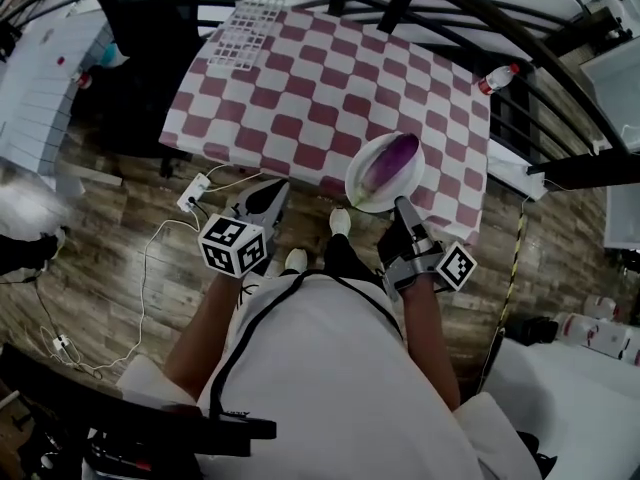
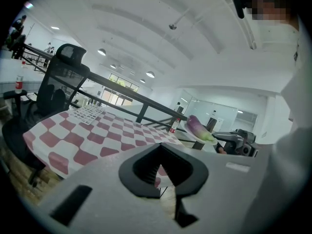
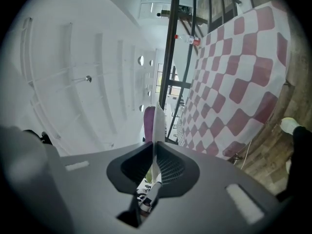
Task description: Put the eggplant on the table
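Note:
A purple eggplant (image 1: 392,160) with a green end lies on a white plate (image 1: 358,190). My right gripper (image 1: 402,205) is shut on the plate's near rim and holds it over the near edge of the table (image 1: 320,88), which has a red-and-white checked cloth. In the right gripper view the plate (image 3: 158,121) stands edge-on between the jaws, with the eggplant (image 3: 148,123) behind it. My left gripper (image 1: 270,193) is shut and empty, just short of the table's near edge. In the left gripper view, the eggplant (image 2: 197,128) is at the right, beyond the left gripper (image 2: 159,145).
A white grid rack (image 1: 245,30) lies on the table's far left corner. A bottle (image 1: 497,78) stands off the far right corner. A black chair (image 1: 150,28) is at the left, black railings run behind. A power strip (image 1: 194,192) and cables lie on the wooden floor.

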A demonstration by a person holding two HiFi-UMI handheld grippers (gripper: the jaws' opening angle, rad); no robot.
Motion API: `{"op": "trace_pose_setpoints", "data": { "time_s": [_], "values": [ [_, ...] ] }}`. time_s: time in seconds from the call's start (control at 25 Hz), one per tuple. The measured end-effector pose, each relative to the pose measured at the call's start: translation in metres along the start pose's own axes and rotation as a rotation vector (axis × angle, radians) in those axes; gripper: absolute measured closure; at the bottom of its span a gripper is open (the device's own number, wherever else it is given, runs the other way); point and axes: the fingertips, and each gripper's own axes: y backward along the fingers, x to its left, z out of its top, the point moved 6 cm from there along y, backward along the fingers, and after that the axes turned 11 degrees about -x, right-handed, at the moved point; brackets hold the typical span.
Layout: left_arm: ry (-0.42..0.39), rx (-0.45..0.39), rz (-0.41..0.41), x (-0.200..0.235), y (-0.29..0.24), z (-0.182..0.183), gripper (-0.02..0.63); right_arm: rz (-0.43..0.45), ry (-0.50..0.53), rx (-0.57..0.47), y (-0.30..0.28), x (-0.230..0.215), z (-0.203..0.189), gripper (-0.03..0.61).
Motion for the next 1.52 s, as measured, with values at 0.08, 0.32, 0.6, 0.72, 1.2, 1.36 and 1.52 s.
{"op": "trace_pose_setpoints", "data": {
  "time_s": [0.08, 0.32, 0.6, 0.72, 1.2, 1.36, 1.52],
  "values": [
    [-0.002, 0.002, 0.019, 0.002, -0.005, 0.0, 0.609, -0.001, -0.006, 0.015, -0.005, -0.004, 0.004, 0.546],
    [-0.008, -0.008, 0.06, 0.004, -0.031, 0.007, 0.609, 0.003, -0.014, 0.064, -0.027, -0.017, 0.026, 0.546],
    [-0.018, -0.02, 0.091, 0.001, -0.076, 0.017, 0.611, 0.029, -0.016, 0.113, -0.062, -0.021, 0.065, 0.546],
    [-0.03, -0.039, 0.103, -0.002, -0.098, 0.026, 0.611, 0.036, -0.022, 0.133, -0.077, -0.025, 0.083, 0.546],
    [-0.03, -0.079, 0.226, 0.0, -0.154, 0.044, 0.614, 0.038, -0.037, 0.261, -0.147, -0.049, 0.143, 0.546],
    [-0.019, -0.09, 0.282, 0.004, -0.164, 0.044, 0.613, 0.039, -0.052, 0.329, -0.171, -0.059, 0.152, 0.546],
    [0.015, -0.096, 0.335, 0.009, -0.171, 0.04, 0.612, 0.038, -0.058, 0.39, -0.194, -0.068, 0.156, 0.546]
  ]
}}
